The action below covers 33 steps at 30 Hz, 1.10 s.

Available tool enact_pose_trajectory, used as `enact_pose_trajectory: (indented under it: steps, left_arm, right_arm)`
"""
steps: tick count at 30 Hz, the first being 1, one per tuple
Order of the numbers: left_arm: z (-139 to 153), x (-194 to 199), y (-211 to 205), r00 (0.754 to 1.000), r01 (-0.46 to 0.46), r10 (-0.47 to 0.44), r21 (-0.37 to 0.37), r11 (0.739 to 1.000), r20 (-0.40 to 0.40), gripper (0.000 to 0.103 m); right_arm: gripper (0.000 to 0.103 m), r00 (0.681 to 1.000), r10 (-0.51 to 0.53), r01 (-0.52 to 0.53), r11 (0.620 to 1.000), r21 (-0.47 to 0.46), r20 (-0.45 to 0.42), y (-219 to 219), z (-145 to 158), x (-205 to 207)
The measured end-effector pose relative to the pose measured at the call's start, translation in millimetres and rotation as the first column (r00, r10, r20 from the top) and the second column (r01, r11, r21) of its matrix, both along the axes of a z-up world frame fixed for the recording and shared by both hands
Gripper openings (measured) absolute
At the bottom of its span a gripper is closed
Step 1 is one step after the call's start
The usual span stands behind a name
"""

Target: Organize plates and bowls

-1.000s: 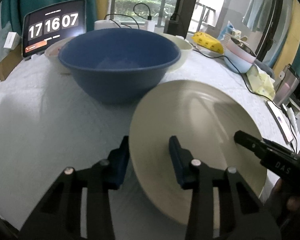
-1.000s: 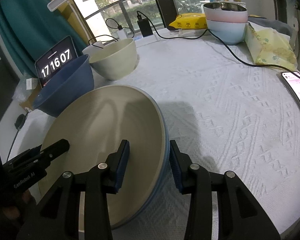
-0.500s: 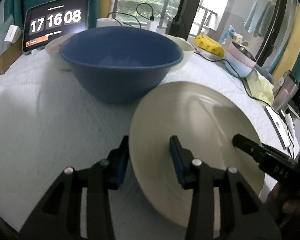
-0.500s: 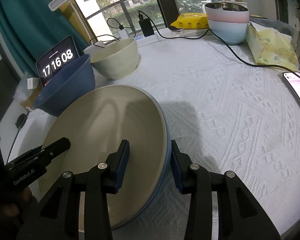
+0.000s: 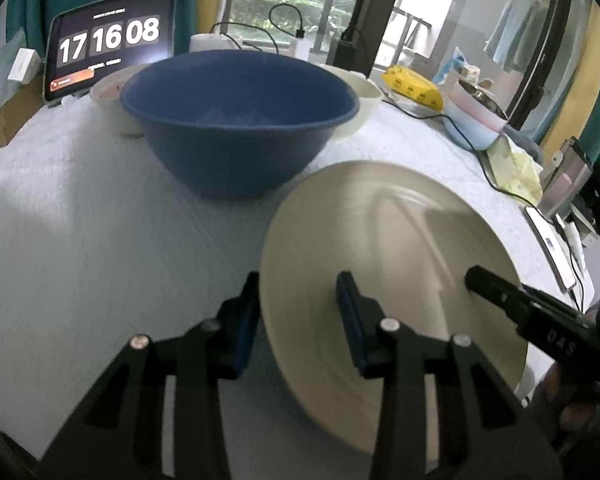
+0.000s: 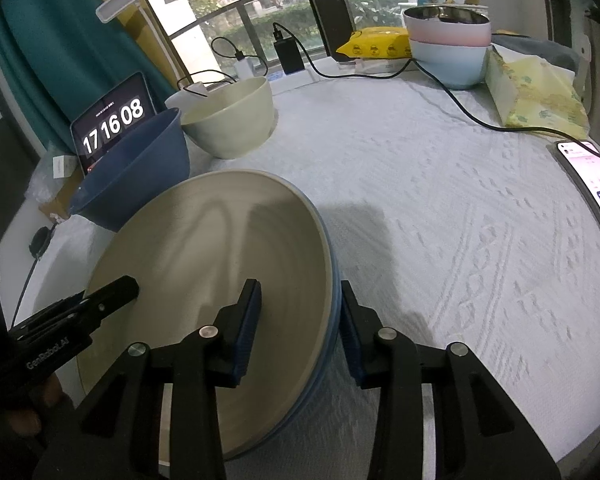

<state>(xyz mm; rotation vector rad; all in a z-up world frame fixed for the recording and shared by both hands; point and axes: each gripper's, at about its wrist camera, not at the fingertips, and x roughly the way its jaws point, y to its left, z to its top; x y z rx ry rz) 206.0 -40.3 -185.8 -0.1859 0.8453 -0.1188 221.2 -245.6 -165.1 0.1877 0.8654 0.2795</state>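
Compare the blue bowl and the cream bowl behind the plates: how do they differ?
Colour: the blue bowl is dark blue; the cream bowl is pale cream.
Size: the blue bowl looks wider across its rim than the cream bowl.
Shape: the blue bowl's walls flare out wide; the cream bowl's walls rise steeper.
Place: the blue bowl sits nearer the plate stack; the cream bowl stands farther back.
Shared: both stand upright on the white cloth, with nothing seen inside.

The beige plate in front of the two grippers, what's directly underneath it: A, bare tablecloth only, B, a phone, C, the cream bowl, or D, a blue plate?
D: in the right wrist view a blue rim shows just under the edge of the beige plate, so it sits on a blue plate, with the right gripper straddling both rims.
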Motion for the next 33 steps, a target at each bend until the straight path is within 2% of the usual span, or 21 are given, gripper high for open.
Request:
enact_pose_trajectory:
  steps: [16, 33]
  left_arm:
    - [6, -35, 14, 1.000, 0.002, -0.002, -0.020, 1.000, 0.022, 0.039]
    - [5, -68, 66, 0.995, -0.088, 0.090, -0.041, 0.995, 0.035, 0.038]
  right_arm:
    - [0.040, 1.000, 0.001, 0.000, 0.999, -0.032, 0.029, 13, 13, -29]
    - [0.040, 0.995, 0.092, -0.091, 0.995, -0.052, 0.025, 70, 17, -43]
